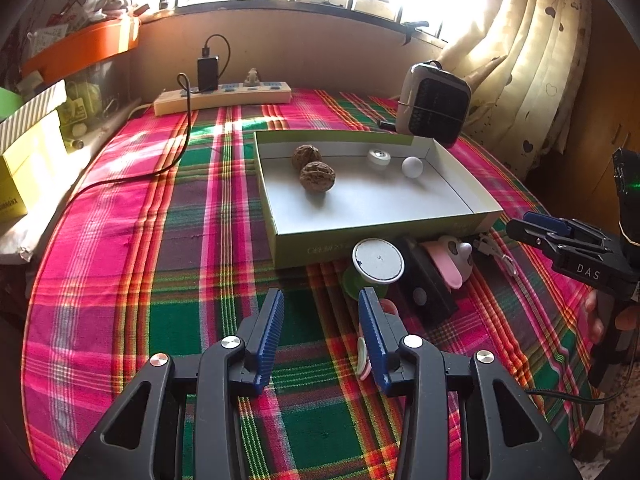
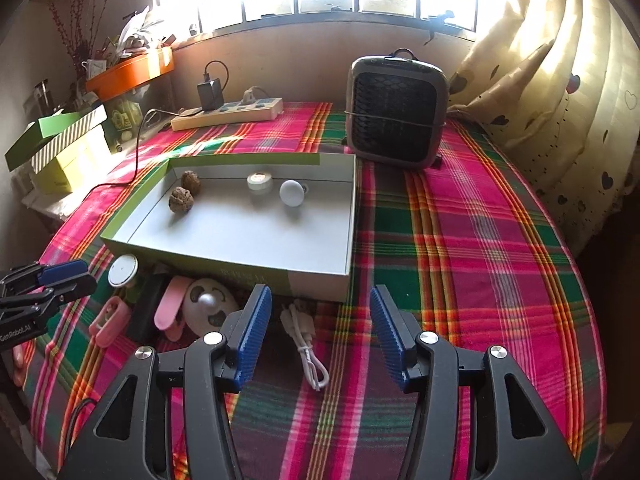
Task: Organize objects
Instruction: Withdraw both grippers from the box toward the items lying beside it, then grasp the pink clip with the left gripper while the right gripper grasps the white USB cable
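Box (image 2: 320, 280) is your landmark: two walnuts (image 2: 182, 199), a white ball (image 2: 291, 193) and a small round puck already sit inside. Just outside its near wall lie the white cable (image 2: 306, 344), a pink-and-white toy fan (image 2: 208, 304), a black block and a white-capped spool (image 1: 378, 261). Your right gripper (image 2: 320, 332) is spread, empty, straddling the cable; lower squarely and pinch the bundled middle. Your left gripper (image 1: 320, 320) is likewise released, just short of the spool.

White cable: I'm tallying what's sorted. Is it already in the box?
No. The white cable lies on the tablecloth, outside the box.
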`<control>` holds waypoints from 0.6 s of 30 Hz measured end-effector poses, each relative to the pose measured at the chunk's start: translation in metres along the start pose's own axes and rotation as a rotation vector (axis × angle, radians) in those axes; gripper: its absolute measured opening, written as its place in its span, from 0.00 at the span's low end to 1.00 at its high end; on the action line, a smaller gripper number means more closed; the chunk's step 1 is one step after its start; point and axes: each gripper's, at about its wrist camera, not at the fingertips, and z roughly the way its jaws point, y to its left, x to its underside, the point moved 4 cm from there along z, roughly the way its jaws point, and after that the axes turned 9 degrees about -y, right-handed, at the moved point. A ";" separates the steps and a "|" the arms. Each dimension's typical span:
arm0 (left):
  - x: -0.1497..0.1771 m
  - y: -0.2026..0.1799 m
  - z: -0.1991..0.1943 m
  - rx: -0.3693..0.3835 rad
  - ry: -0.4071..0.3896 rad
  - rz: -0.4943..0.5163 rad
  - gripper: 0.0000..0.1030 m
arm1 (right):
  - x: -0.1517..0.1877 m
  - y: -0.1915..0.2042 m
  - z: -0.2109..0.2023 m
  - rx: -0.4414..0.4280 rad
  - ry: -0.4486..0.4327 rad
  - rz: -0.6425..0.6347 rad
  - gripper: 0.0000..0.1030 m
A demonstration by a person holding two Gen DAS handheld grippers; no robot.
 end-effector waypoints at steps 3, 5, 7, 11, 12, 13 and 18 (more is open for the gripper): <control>0.004 0.001 0.000 0.004 0.013 -0.008 0.36 | 0.006 -0.004 -0.002 0.003 0.003 0.002 0.51; 0.007 0.000 -0.001 0.011 0.020 -0.013 0.36 | 0.010 -0.005 -0.003 -0.001 0.010 0.003 0.51; 0.009 -0.001 -0.001 0.018 0.024 -0.011 0.36 | 0.014 -0.005 -0.002 -0.006 0.019 0.002 0.51; 0.012 -0.005 0.000 0.039 0.037 -0.015 0.37 | 0.019 -0.005 0.002 -0.017 0.035 0.004 0.51; 0.013 -0.005 0.000 0.044 0.039 -0.017 0.37 | 0.020 -0.005 0.003 -0.019 0.037 0.007 0.51; 0.013 -0.006 0.000 0.049 0.040 -0.017 0.37 | 0.020 -0.005 0.004 -0.024 0.041 0.010 0.51; 0.017 -0.010 0.001 0.073 0.058 -0.024 0.37 | 0.025 -0.002 0.013 -0.042 0.071 -0.001 0.51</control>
